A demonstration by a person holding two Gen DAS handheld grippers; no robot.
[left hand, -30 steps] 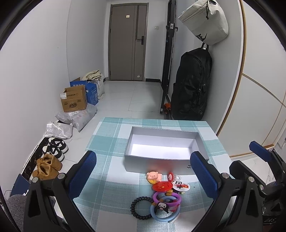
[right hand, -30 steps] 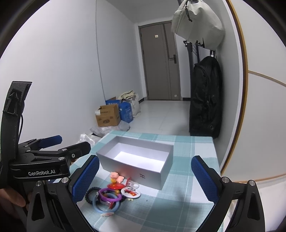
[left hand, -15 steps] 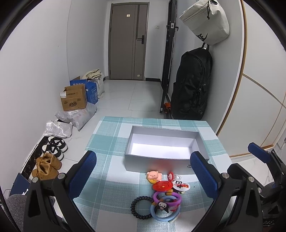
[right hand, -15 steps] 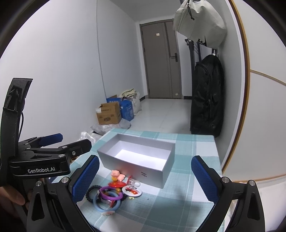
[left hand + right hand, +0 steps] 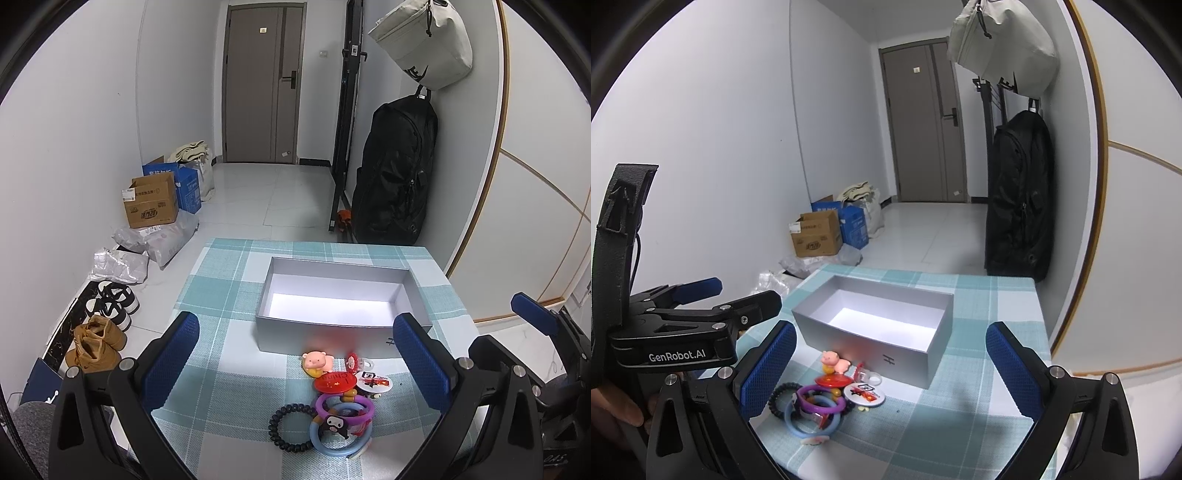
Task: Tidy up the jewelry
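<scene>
An open, empty grey box [image 5: 343, 295] [image 5: 879, 325] stands on the checked tablecloth. In front of it lies a small pile of trinkets: a pink pig charm [image 5: 317, 362] [image 5: 833, 361], a red round badge [image 5: 334, 382], a white badge [image 5: 373, 380] [image 5: 865, 394], a purple ring [image 5: 343, 406] [image 5: 818, 400], a light blue ring [image 5: 338, 435] [image 5: 809, 421] and a black coil band [image 5: 291, 428] [image 5: 779, 397]. My left gripper [image 5: 295, 365] is open and empty above the pile. My right gripper [image 5: 891, 365] is open and empty, to the right of the pile.
The table [image 5: 221, 280] is small; its far and right edges drop to the tiled floor. Cardboard boxes [image 5: 149, 203], plastic bags and shoes [image 5: 110, 306] lie on the floor at the left. A black backpack [image 5: 395, 177] hangs by the right wall.
The right gripper has drifted slightly toward the table, so the box and pile sit a little nearer. The left view is almost unchanged. Both grippers stay open.
</scene>
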